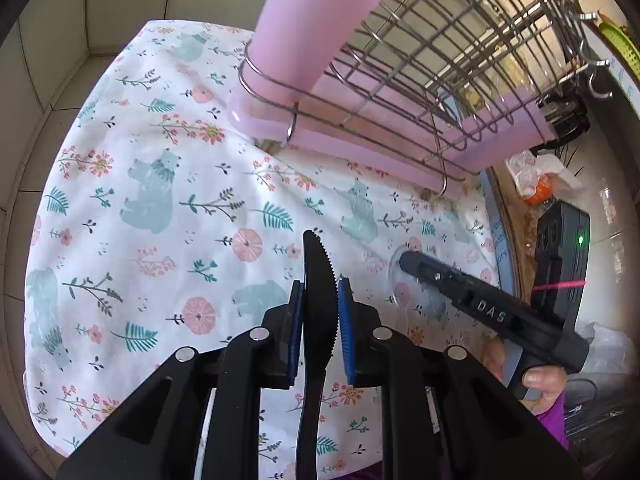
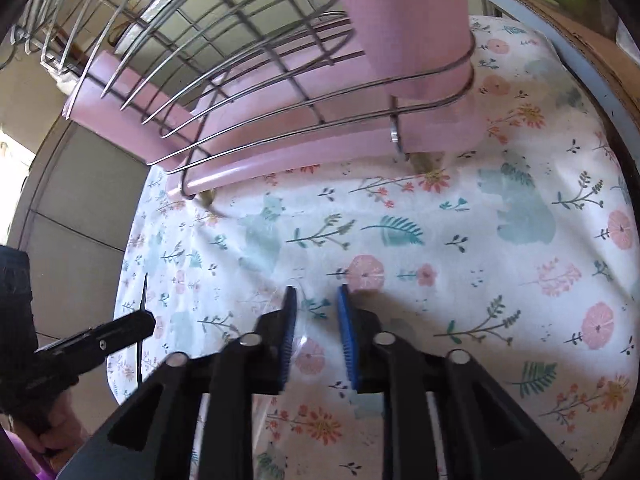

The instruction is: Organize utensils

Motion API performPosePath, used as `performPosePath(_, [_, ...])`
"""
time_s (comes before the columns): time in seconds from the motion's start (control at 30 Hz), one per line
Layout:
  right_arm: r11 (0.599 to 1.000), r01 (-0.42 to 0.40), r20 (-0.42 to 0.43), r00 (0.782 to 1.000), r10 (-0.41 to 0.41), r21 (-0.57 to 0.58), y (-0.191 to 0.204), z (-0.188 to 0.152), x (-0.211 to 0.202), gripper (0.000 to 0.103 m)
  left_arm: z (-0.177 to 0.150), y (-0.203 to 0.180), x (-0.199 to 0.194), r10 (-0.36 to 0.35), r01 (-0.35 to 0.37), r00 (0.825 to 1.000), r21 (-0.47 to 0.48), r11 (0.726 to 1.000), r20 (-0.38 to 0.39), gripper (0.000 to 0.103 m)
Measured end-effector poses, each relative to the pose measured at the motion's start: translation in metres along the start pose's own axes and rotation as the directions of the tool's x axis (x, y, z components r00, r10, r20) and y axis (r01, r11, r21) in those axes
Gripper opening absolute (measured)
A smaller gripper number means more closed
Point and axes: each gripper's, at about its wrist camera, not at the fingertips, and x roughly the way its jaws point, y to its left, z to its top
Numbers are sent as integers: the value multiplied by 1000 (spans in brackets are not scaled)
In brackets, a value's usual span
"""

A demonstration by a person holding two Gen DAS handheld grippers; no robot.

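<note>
My left gripper is shut on a black serrated plastic knife, blade pointing forward above the floral cloth. The knife shows edge-on in the right wrist view, held by the left gripper. My right gripper is open low over the cloth, with a clear plastic spoon lying between its pads. In the left wrist view the right gripper hovers over the clear spoon. A wire dish rack with a pink tray and a pink utensil cup stands at the far side.
The floral cloth covers the table; its edge drops to tiled floor on the left. A black device with a green light and plastic bags sit at the right. The rack also shows in the right wrist view.
</note>
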Motion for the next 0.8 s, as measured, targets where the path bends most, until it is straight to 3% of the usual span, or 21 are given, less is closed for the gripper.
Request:
performPosePath(0.17, [999,12,74,997,-9,-34,8,-5,-14,2,4,3,-12,-28,28,998,-5,1000,53,16])
performPosePath(0.3, [999,25,176,984,-17,-43,12,-6,-41,2,10,5,-30,-53,53,987,2,999,151,16])
performPosePath(0.43, [993,85,329,943,-55,-78,21,-2,-84,2,20,3,-55,-66,65,960,12,998,272,16])
performPosePath(0.53, [986,137,461,884,-80,-93,29,4,-122,2,30,0,-82,-81,73,922,36,997,380,16])
performPosePath(0.6, [983,161,549,831,-85,-91,33,9,-150,2,37,-7,-96,-92,81,893,45,996,440,16])
performPosePath(0.63, [981,168,580,810,-84,-93,34,10,-161,2,43,-13,-104,-103,88,871,53,995,480,16])
performPosePath(0.73, [973,207,694,716,-77,-106,41,15,-200,2,54,-27,-124,-118,91,809,77,993,576,16])
performPosePath(0.8, [963,242,771,633,-66,-116,48,19,-225,2,61,-32,-134,-119,85,773,85,993,624,16])
